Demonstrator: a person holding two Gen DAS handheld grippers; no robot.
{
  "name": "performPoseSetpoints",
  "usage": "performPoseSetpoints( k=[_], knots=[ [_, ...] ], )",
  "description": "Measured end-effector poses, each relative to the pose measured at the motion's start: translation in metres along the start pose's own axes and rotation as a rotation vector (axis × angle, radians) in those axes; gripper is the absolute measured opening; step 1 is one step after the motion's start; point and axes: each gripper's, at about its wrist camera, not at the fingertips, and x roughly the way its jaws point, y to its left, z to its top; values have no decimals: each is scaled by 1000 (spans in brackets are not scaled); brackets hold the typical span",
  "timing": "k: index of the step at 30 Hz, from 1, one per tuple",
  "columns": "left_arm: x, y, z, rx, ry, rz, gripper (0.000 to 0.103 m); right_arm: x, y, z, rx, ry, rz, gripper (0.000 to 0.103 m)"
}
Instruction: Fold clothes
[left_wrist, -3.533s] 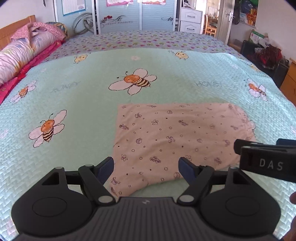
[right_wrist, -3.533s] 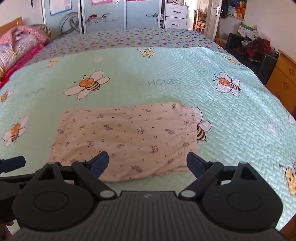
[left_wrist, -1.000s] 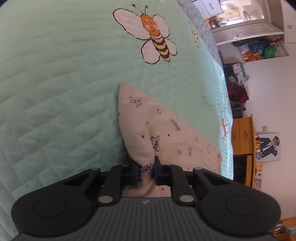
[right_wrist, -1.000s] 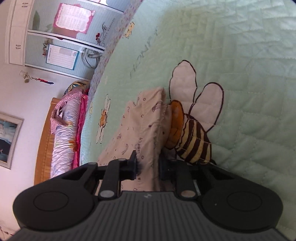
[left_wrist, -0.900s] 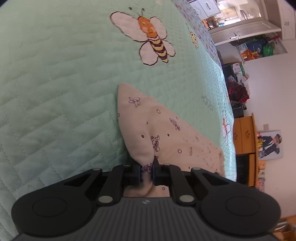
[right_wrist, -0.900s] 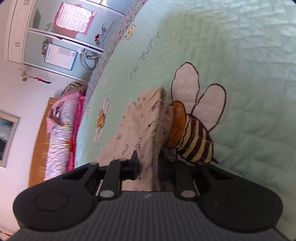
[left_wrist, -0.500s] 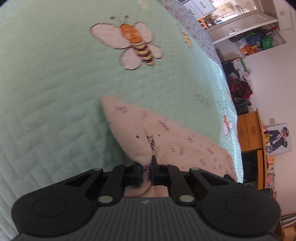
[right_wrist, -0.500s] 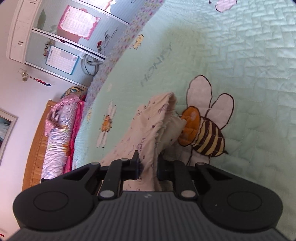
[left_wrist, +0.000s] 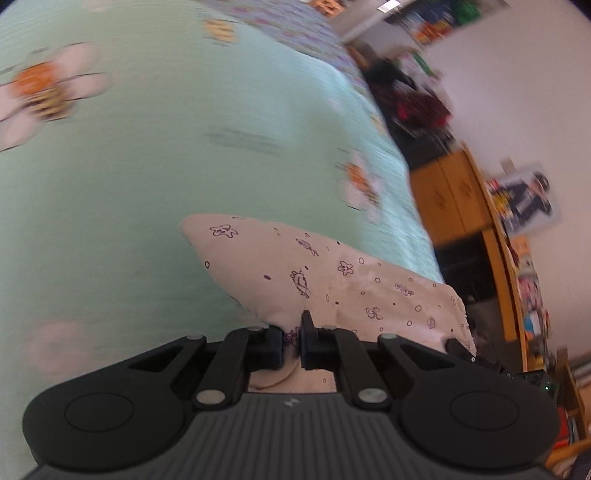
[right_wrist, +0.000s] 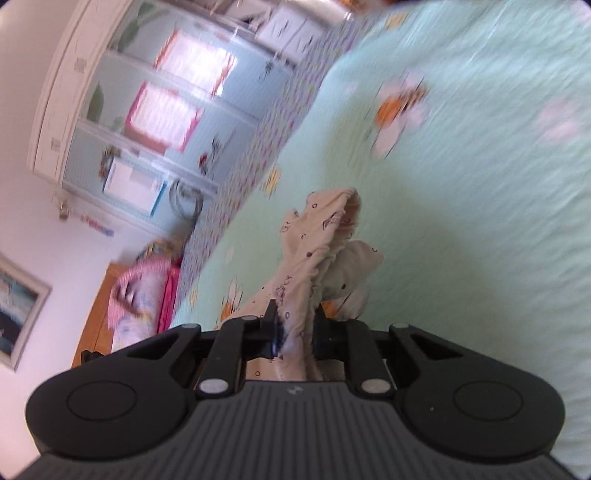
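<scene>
One beige printed garment shows in both wrist views. Two grippers are in view: the left gripper at the bottom centre of its frame, and the right gripper likewise in its own. One mint-green quilted bedspread fills the left half of the left view. On it, three blurred bee prints can be counted there. One wooden cabinet stands at the right.

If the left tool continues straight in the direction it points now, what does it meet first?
The left tool is shut on the printed cloth, which fills the line ahead first. Beyond it probably comes the green bee bedspread; blur leaves depth unclear.
</scene>
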Motion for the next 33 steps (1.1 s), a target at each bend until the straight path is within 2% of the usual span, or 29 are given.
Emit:
performPoseSetpoints(
  k=[4,10,14,17,18,21,22,23,25,26,27,29,31,33],
  knots=[
    [61,-75,1,80,52,-47,7,-77,-25,27,12,-112,-43,18],
    [166,-166,-4,163,148,-82,7,-174,-90,63,71,-244,-129,18],
    [236,-203,-10,202,214,-48,8,-212,-141,82,129,-300,-186,18],
    [281,-208,-11,235,253,20,8,-225,-186,90,193,-331,-232,18],
    [291,-210,-10,251,256,52,8,-224,-202,90,214,-327,-251,22],
    [300,-203,-8,291,227,130,9,-214,-245,85,251,-309,-355,27],
    [299,-199,-8,296,216,147,13,-211,-257,82,256,-304,-395,33],
    [293,-197,-9,307,199,162,16,-214,-266,76,259,-309,-402,37],
    [274,-196,-14,352,143,186,20,-227,-270,61,273,-375,-356,41],
    [263,-199,-17,379,111,188,20,-235,-264,54,254,-412,-387,44],
    [251,-200,-23,392,90,171,21,-243,-253,49,211,-442,-444,49],
    [228,-201,-37,404,52,116,24,-256,-227,39,111,-487,-553,52],
    [213,-205,-58,438,22,80,33,-260,-197,29,-11,-506,-546,52],
    [212,-209,-78,469,24,58,39,-250,-180,23,-68,-476,-452,55]
  ],
)
